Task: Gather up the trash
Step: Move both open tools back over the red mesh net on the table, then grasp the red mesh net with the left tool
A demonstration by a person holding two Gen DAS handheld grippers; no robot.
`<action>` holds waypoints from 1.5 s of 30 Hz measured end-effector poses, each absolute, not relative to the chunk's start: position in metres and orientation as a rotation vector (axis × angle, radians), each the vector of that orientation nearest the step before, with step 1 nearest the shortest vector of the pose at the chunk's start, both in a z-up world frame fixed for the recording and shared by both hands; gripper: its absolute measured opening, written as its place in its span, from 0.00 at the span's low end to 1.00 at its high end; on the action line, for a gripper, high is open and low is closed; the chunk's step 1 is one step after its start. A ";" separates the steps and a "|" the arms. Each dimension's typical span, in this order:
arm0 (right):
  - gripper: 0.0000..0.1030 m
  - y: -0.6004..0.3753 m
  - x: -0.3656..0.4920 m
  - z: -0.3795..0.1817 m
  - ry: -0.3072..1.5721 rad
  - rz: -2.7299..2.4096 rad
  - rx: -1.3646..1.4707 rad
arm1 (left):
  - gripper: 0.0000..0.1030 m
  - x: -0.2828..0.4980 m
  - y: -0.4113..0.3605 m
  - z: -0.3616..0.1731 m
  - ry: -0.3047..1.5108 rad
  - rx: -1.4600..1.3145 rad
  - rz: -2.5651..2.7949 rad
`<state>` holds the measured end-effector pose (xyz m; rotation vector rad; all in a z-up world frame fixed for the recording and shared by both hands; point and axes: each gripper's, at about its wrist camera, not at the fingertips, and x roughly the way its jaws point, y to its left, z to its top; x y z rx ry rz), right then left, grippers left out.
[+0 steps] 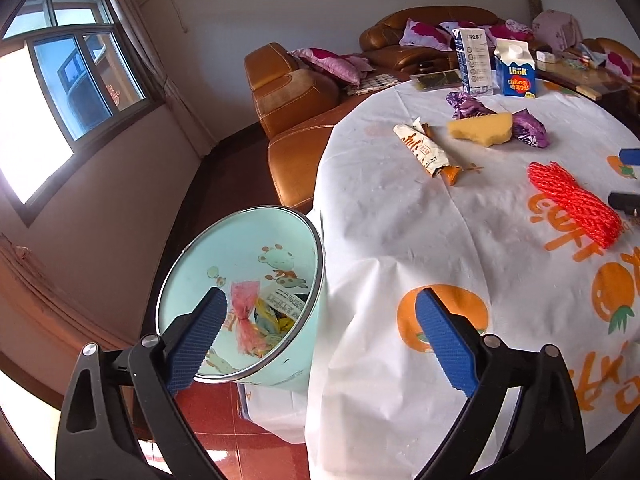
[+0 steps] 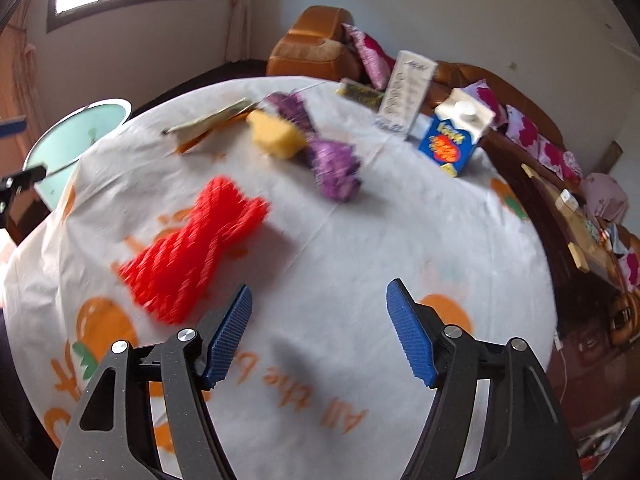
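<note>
Wrappers in the mint bin (image 1: 294,236) half-hidden behind the wide-open, empty left gripper (image 1: 320,340) — right gripper (image 2: 320,332) likewise agape, its view motion-blurred.

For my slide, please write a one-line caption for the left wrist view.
Open left gripper above a mint bin holding trash, beside a table with wrappers.
</note>
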<state>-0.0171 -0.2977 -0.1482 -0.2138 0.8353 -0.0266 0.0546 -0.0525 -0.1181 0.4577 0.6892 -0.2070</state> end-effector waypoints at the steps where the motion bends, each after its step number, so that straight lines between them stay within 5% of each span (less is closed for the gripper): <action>1: 0.67 -0.292 -0.017 -0.150 0.835 -0.018 -0.223 | 0.91 0.058 -0.052 -0.116 0.690 0.456 -0.204; 14: 0.67 -0.212 0.040 -0.137 0.768 0.138 -0.153 | 0.92 0.072 -0.035 -0.108 0.687 0.415 -0.143; 34: 0.76 -0.343 -0.004 -0.136 0.681 -0.133 0.050 | 0.90 0.081 -0.147 -0.132 0.727 0.411 -0.319; 39: 0.77 -0.352 -0.004 -0.139 0.685 -0.136 0.071 | 0.60 0.084 -0.163 -0.150 0.781 0.404 -0.408; 41: 0.77 -0.351 -0.004 -0.140 0.687 -0.136 0.072 | 0.37 0.082 -0.168 -0.149 0.785 0.404 -0.455; 45: 0.77 -0.350 -0.003 -0.139 0.681 -0.136 0.072 | 0.18 0.074 -0.174 -0.146 0.764 0.442 -0.491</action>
